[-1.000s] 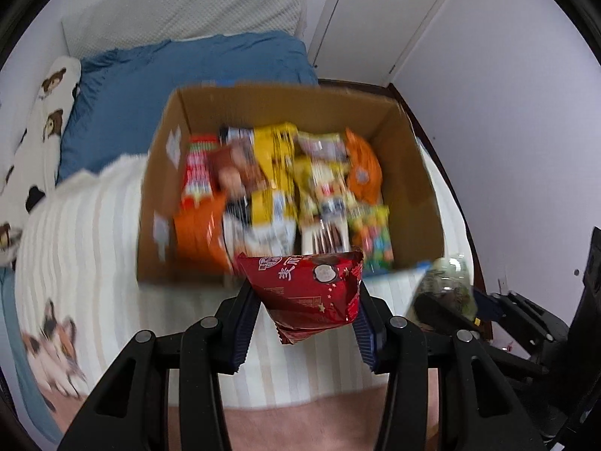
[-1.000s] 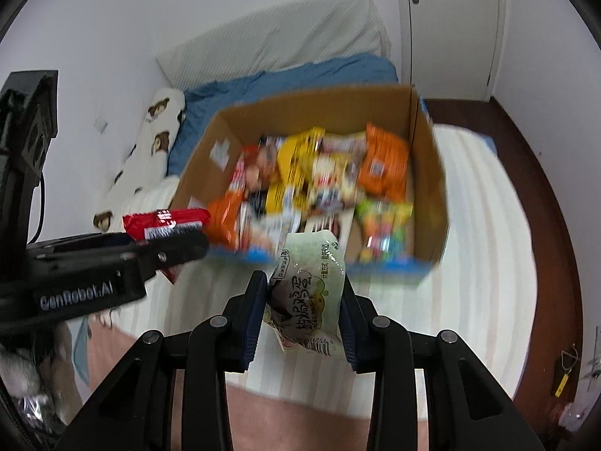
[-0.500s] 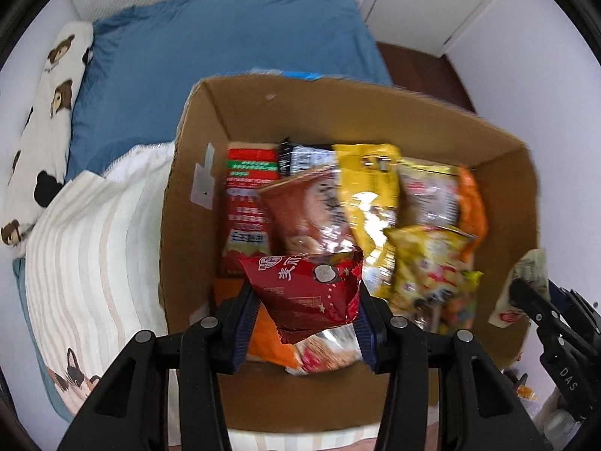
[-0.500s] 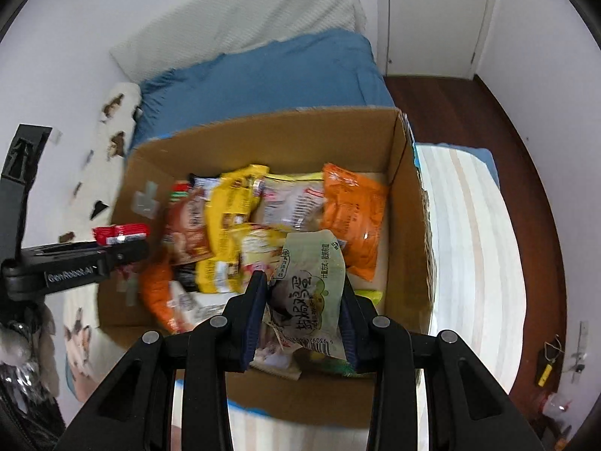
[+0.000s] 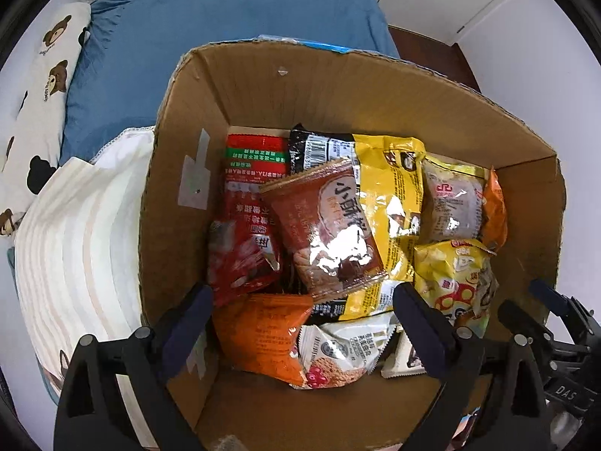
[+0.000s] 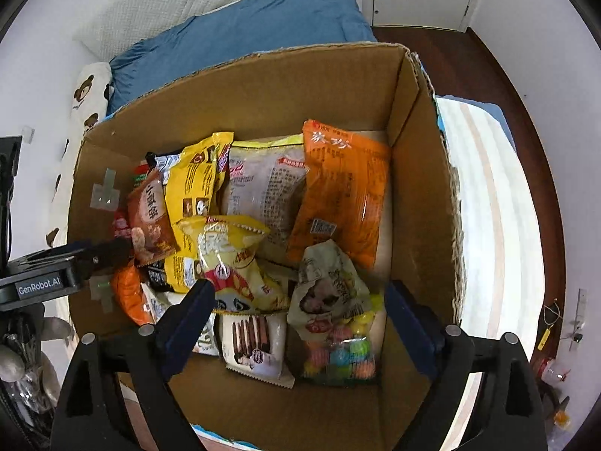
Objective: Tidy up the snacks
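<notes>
Both tongs point down into the box (image 5: 180,203), which sits on the bed (image 5: 233,18). The left tongs (image 5: 300,312) have just opened wide and grip nothing; the red packet (image 5: 244,248) lies below them among the snacks, toward the left pad. The right tongs (image 6: 296,308) have likewise just opened; the pale green packet (image 6: 330,285) lies loose between the pads, on the candy bag (image 6: 342,353).

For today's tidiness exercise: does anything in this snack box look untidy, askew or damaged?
Nothing is spilled or torn. The packets lie jumbled in the cardboard box: the brown packet sits tilted across others, and the pale green packet rests crooked on the sweets.
</notes>
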